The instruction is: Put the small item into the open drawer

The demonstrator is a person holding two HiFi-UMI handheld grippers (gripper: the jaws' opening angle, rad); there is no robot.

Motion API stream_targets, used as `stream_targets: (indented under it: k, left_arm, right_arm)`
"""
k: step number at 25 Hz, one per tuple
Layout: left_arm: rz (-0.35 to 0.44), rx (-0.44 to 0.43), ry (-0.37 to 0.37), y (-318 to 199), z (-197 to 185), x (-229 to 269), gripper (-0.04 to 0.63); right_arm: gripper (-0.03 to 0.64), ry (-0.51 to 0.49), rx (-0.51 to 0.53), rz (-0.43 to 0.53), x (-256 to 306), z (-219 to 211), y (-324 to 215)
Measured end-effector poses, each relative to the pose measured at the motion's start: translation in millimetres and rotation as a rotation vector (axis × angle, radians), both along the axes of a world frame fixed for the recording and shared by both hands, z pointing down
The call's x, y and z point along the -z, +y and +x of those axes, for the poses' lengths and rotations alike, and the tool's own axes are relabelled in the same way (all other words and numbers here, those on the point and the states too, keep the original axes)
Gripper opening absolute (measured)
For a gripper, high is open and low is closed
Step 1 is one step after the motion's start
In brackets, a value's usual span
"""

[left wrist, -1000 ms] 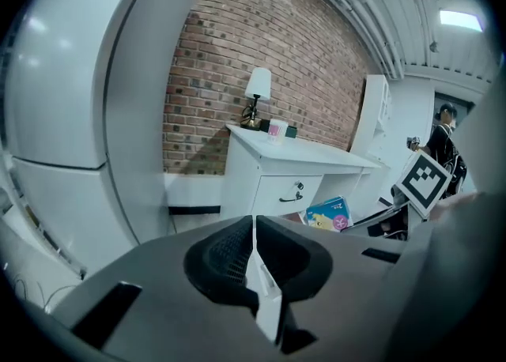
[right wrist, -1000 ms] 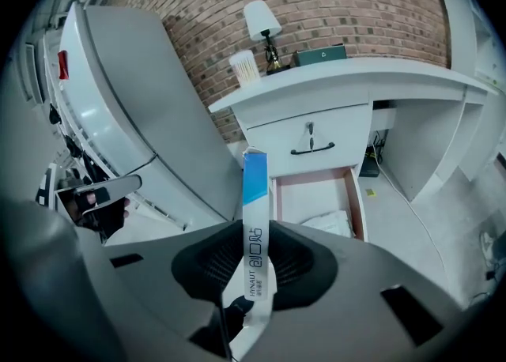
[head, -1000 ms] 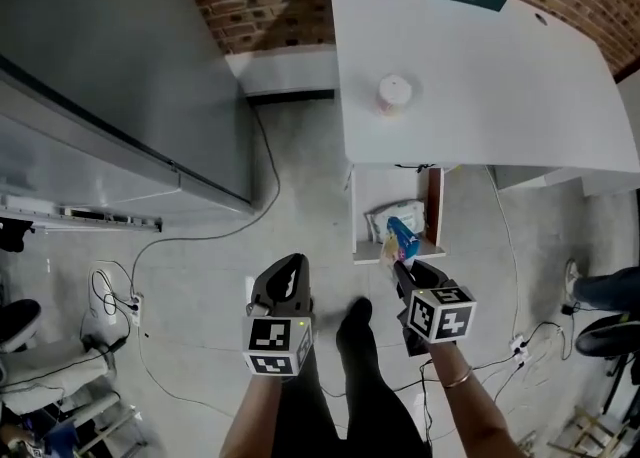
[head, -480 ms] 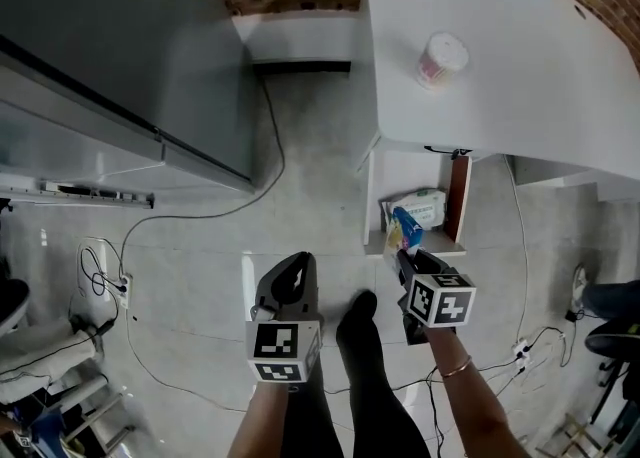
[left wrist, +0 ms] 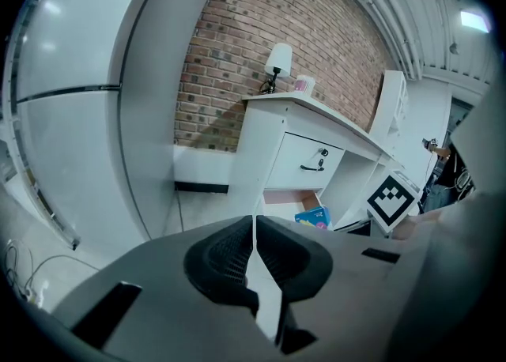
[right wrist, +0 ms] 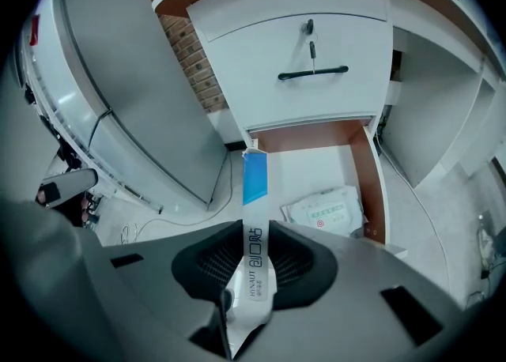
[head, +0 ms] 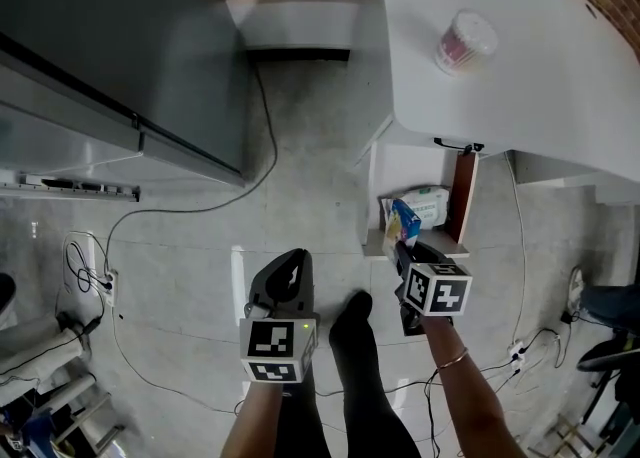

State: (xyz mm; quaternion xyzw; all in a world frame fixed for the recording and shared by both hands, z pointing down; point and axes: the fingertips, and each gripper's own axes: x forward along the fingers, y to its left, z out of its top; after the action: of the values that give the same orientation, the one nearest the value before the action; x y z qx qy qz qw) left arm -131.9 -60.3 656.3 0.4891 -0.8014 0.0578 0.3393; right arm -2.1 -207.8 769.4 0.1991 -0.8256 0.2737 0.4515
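The small item is a slim white and blue box (head: 403,222); my right gripper (head: 404,250) is shut on it. In the right gripper view the box (right wrist: 254,186) sticks out past the pads, its blue end over the open drawer (right wrist: 370,186). That bottom drawer (head: 462,196) of the white desk holds a white packet (head: 426,205). My left gripper (head: 290,268) hovers over the floor left of the drawer, shut with nothing in it. In the left gripper view its pads (left wrist: 237,248) meet, and the box (left wrist: 315,216) shows beyond.
A closed drawer with a black handle (right wrist: 312,73) sits above the open one. A large grey appliance (head: 110,36) stands at left, with cables (head: 190,236) on the floor. A cup (head: 467,40) stands on the desk top. The person's black-clad foot (head: 350,318) is between the grippers.
Both grippers have sunk toward the floor, the right one still holding the box. The desk and drawer have slid up and right in the head view and look larger.
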Motion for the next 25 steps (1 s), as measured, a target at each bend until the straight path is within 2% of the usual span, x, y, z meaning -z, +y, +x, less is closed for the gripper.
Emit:
stream_targets:
  k: [8,18,25]
  left_arm:
    - [-0.011,0.012,0.010,-3.7,-19.1,-21.0,0.029]
    - [-0.019,0.043,0.042,-7.3,-38.7,-42.0,0.029]
    - [-0.021,0.057,0.037,-9.1,-49.1,-53.0,0.029]
  right_arm:
    - [0.098,0.043,-0.012,-0.020,-34.8,-20.9,-3.8]
    - [0.098,0.138,0.004,-0.003,-77.7,-37.4,-12.3]
    - [0.098,0.184,0.024,0.008,-104.5,-48.0,-21.8]
